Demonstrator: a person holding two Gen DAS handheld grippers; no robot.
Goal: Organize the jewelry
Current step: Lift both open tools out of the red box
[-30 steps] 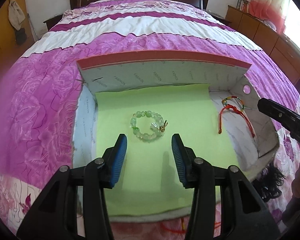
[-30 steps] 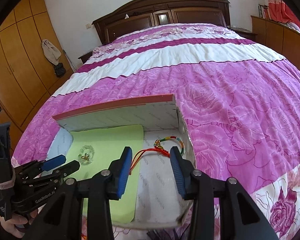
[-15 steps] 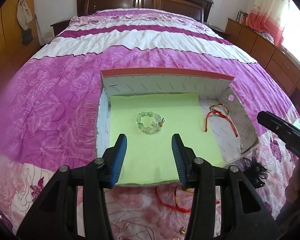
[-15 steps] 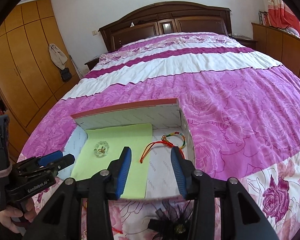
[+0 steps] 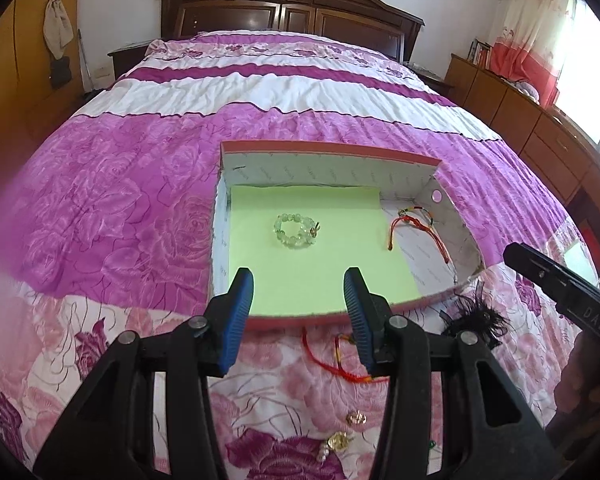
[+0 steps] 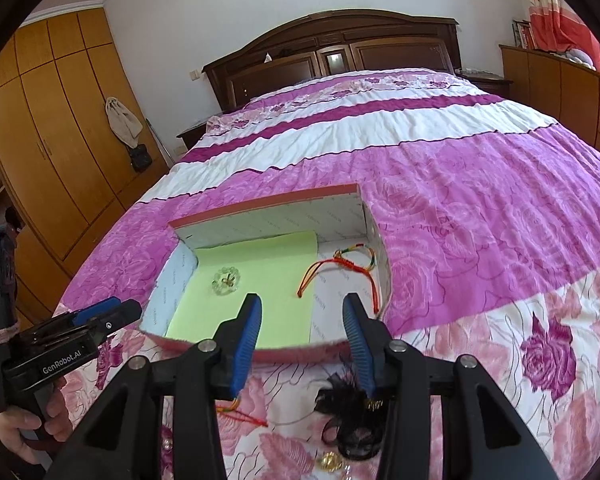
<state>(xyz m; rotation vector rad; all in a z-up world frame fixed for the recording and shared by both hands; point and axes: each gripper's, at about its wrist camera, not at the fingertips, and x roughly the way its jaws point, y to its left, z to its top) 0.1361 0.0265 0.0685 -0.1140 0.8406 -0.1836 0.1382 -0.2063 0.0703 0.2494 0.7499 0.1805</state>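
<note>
A shallow cardboard box (image 5: 328,152) with a green paper liner (image 5: 312,264) lies on the bed. In it are a pale green bead bracelet (image 5: 296,231) and a red cord bracelet (image 5: 414,224); both also show in the right wrist view, bead bracelet (image 6: 225,280) and cord bracelet (image 6: 340,266). In front of the box lie another red cord bracelet (image 5: 340,364), a black feathery hair clip (image 6: 354,412) and small gold pieces (image 5: 340,440). My left gripper (image 5: 298,312) is open and empty, held above the box's near edge. My right gripper (image 6: 300,340) is open and empty, likewise near that edge.
The pink and white floral bedspread (image 5: 120,208) covers the whole bed. A dark wooden headboard (image 5: 284,4) stands at the far end. Wooden wardrobes (image 6: 48,140) line the left and low cabinets (image 5: 532,120) the right.
Both grippers have drawn back and up from the box, so the box looks smaller and the loose pieces in front of it have come into view. Both stay open.
</note>
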